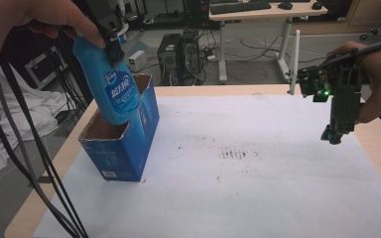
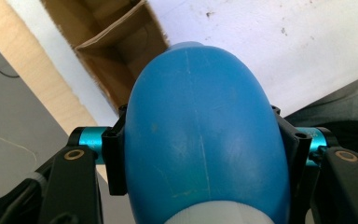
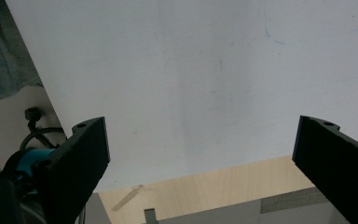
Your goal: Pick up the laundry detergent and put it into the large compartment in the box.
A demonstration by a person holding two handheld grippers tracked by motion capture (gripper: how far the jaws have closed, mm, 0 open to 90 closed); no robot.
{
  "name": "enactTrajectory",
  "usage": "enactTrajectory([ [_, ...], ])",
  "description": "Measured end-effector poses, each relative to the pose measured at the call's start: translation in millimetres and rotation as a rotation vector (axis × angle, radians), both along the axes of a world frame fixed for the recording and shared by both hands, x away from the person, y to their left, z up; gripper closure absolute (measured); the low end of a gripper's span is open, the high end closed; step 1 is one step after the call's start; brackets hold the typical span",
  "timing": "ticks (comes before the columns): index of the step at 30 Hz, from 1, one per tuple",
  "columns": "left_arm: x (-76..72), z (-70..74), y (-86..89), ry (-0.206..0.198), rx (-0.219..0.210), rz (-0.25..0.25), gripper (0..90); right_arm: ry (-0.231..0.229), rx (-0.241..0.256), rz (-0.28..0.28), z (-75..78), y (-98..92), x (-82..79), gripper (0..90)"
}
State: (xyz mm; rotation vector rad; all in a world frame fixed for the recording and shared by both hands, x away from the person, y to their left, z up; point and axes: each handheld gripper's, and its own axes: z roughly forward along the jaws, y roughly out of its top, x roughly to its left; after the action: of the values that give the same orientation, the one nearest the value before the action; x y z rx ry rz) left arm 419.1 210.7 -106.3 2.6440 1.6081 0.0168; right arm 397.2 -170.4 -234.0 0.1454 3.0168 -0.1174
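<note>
One blue bottle (image 1: 115,89) is clamped in the left gripper (image 1: 113,43) near its upper end, base pointing down into the open top of the blue carton (image 1: 129,148) at the left of the table (image 1: 278,198). In the left gripper view the bottle (image 2: 205,140) is seen squeezed between both jaws, with the carton's brown inside (image 2: 121,56) just beyond its rounded base. Whether the base already touches the carton floor cannot be told.

Smooth, glossy plastic is shown — likely slippery, so a grip across the narrower width near the neck looks sound. Weight is judged moderate if full; the fill level is not visible. Walls are probably semi-stiff, so a hard squeeze may dent them. The carton is thin card, light and open-topped — it is likely to tip or slide if the bottle catches a flap.

The right gripper (image 1: 333,135) is held above the table's right side, jaws spread wide with nothing between them; in the right gripper view only the white table cover (image 3: 205,84) lies ahead.
</note>
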Motion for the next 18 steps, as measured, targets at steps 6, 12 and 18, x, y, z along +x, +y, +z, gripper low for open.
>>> enactTrajectory([
  [6, 6.0, -2.1, 13.5, 0.009, 0.000, 0.034, 37.0, -0.007, -0.007, -0.001, 3.7, 4.5, -2.0, 2.9],
  [12, 12.0, -6.7, 22.5, 0.020, 0.011, 0.044, 37.0, -0.004, -0.015, -0.003, 4.3, 6.9, -3.2, 2.9],
  [18, 15.2, -16.2, 27.6, 0.025, 0.027, 0.041, 37.0, -0.001, -0.019, -0.002, 3.8, 7.1, -2.4, 2.9],
])
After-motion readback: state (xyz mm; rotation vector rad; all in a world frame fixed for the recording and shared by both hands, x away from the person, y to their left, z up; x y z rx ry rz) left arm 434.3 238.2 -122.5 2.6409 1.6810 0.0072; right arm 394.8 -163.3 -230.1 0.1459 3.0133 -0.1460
